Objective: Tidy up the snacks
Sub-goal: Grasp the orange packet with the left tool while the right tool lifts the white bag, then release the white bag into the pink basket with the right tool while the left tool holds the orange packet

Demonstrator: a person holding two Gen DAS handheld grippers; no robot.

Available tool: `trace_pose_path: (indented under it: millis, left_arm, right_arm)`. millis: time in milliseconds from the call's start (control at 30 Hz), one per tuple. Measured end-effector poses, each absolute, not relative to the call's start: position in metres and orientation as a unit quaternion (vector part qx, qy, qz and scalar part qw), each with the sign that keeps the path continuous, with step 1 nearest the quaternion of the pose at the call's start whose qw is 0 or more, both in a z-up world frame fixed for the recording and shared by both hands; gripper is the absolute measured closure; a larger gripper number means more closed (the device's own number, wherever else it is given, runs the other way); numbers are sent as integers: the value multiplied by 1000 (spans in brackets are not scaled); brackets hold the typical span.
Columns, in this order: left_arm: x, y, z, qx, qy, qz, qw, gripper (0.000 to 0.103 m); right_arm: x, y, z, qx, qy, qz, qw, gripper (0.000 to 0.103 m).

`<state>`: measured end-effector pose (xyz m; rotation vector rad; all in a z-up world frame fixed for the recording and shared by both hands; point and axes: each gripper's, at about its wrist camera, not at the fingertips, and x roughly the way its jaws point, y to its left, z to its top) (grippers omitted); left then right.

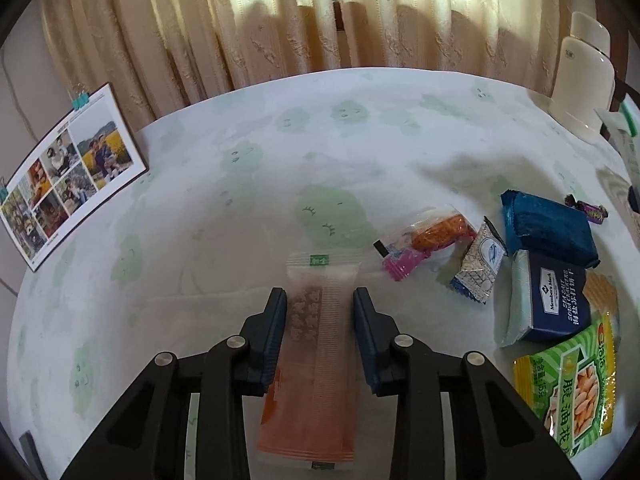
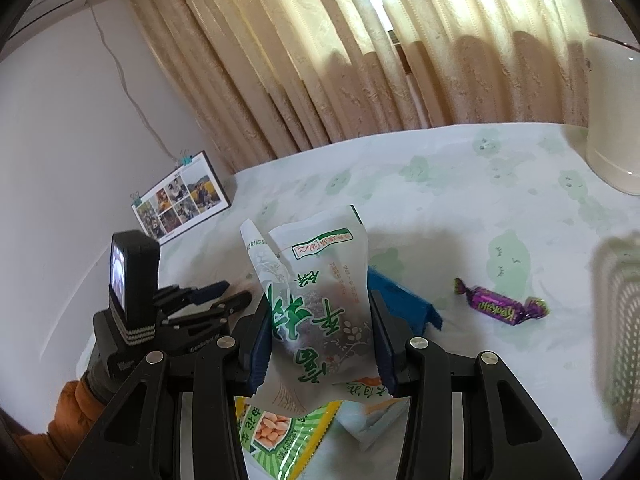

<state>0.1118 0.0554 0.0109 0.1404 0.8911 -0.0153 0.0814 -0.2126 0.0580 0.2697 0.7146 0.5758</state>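
Observation:
A long orange snack packet (image 1: 316,380) lies on the tablecloth (image 1: 240,184) between the fingers of my left gripper (image 1: 320,300). Both pads touch its long edges, so the gripper is shut on it. My right gripper (image 2: 320,312) is shut on a white packet with green print (image 2: 320,280), held upright above the table. Under it lie a green peanut packet (image 2: 280,432) and a blue packet (image 2: 400,300). The left gripper (image 2: 230,295) also shows low at the left of the right wrist view.
Right of the left gripper lie a clear bag with orange and pink sweets (image 1: 424,240), a small patterned packet (image 1: 480,264), a blue packet (image 1: 548,232), a navy packet (image 1: 558,304) and the peanut packet (image 1: 572,384). A purple candy (image 2: 500,302), white mesh basket (image 2: 620,320), cream jug (image 2: 612,120) and photo card (image 1: 68,176) stand around.

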Motion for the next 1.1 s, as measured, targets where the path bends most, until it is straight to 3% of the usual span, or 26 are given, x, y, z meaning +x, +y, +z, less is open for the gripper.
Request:
trace_pose_path:
  millis: [533, 1100]
  left_arm:
    - [90, 63, 38, 16, 409, 13, 912, 72]
    - [77, 30, 54, 13, 400, -6, 917, 72]
  right_arm:
    - [73, -287, 89, 195, 282, 189, 920, 58]
    - [59, -383, 83, 263, 267, 49, 926, 56]
